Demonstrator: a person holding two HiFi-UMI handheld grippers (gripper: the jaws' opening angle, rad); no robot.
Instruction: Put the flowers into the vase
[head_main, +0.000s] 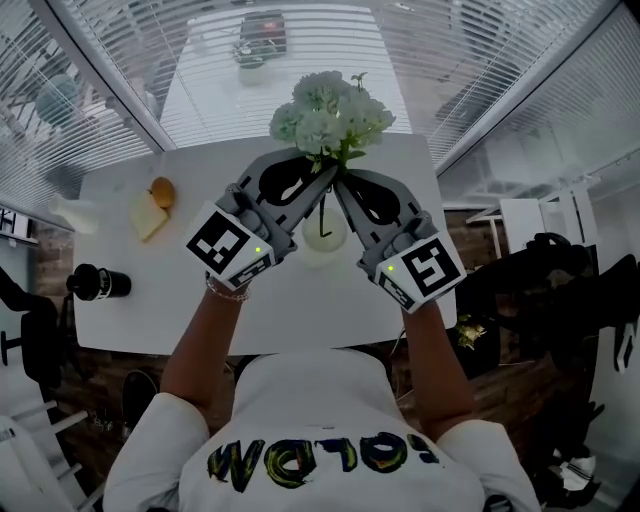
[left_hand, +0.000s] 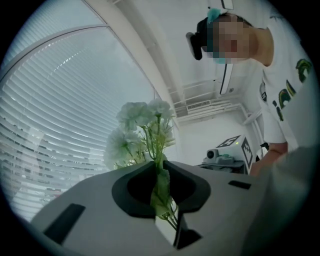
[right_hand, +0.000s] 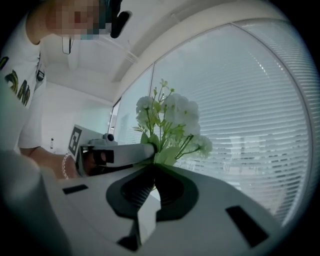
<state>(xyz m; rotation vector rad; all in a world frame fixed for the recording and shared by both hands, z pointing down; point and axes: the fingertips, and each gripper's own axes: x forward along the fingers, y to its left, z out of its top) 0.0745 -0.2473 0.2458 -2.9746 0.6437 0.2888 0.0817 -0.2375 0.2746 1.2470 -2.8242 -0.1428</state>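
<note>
Flowers held upright over vase

White flowers (head_main: 330, 112): one bunch of round heads with green leaves, its thin stems pinched by the left tool (head_main: 327, 174) and the right tool (head_main: 342, 180). Vase (head_main: 324, 238): pale, round-bodied, upright on the white tabletop (head_main: 300, 300) under the stems. Whether the stem ends reach its mouth cannot be told.

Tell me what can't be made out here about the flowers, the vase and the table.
Head view: the vase neck is hidden behind the left gripper and right gripper, so whether the stems of the flowers reach inside is unclear.
Both gripper views: the gripper bodies block the view below; no vase shows.
Head view: the yellowish items at the left of the table are too small to name.
</note>
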